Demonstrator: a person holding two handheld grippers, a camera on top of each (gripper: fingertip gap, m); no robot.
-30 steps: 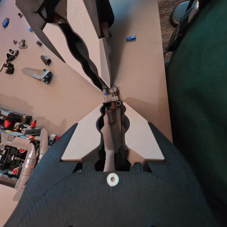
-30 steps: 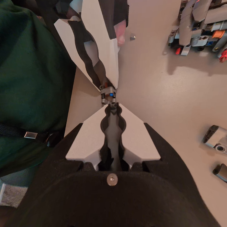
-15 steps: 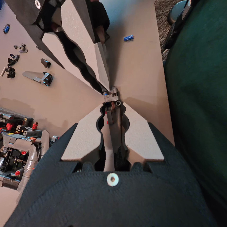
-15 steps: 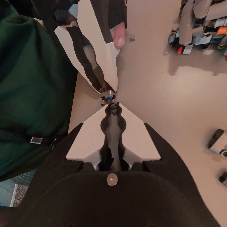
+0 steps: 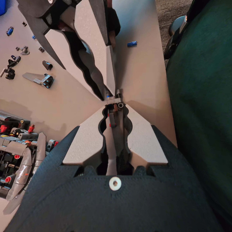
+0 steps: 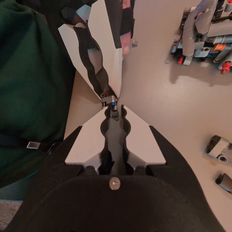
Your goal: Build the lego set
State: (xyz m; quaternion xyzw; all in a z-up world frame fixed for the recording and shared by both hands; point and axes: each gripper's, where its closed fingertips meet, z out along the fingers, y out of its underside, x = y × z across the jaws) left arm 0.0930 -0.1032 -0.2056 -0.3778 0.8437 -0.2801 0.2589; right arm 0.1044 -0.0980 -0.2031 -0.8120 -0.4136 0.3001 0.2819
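Observation:
My left gripper [image 5: 115,105] is shut on a small grey lego sub-assembly [image 5: 114,100] with a long grey panel [image 5: 118,125] that lies back between its fingers. It holds this above the table near the edge. My right gripper [image 6: 114,108] meets it tip to tip and is shut on a small grey connector [image 6: 114,112] at the sub-assembly's end. In the right wrist view the sub-assembly [image 6: 109,99] shows a blue pin [image 6: 113,104] and sits at the tips of the left gripper [image 6: 109,96]. In the left wrist view the right gripper [image 5: 108,97] comes down from the top.
A large partly built grey model [image 5: 16,150] stands on the table [image 5: 62,106]; it also shows in the right wrist view [image 6: 207,37]. Loose parts lie about: a blue pin [image 5: 131,44], a grey wing piece [image 5: 37,80], grey pieces [image 6: 219,150]. A person's green clothing [image 5: 200,113] lies past the table edge. Both grippers' tips are close together, under 4 cm apart.
Both grippers stay tip to tip on the sub-assembly. In the right wrist view the sub-assembly has shifted slightly left and tilted, and the left gripper has swung more upright.

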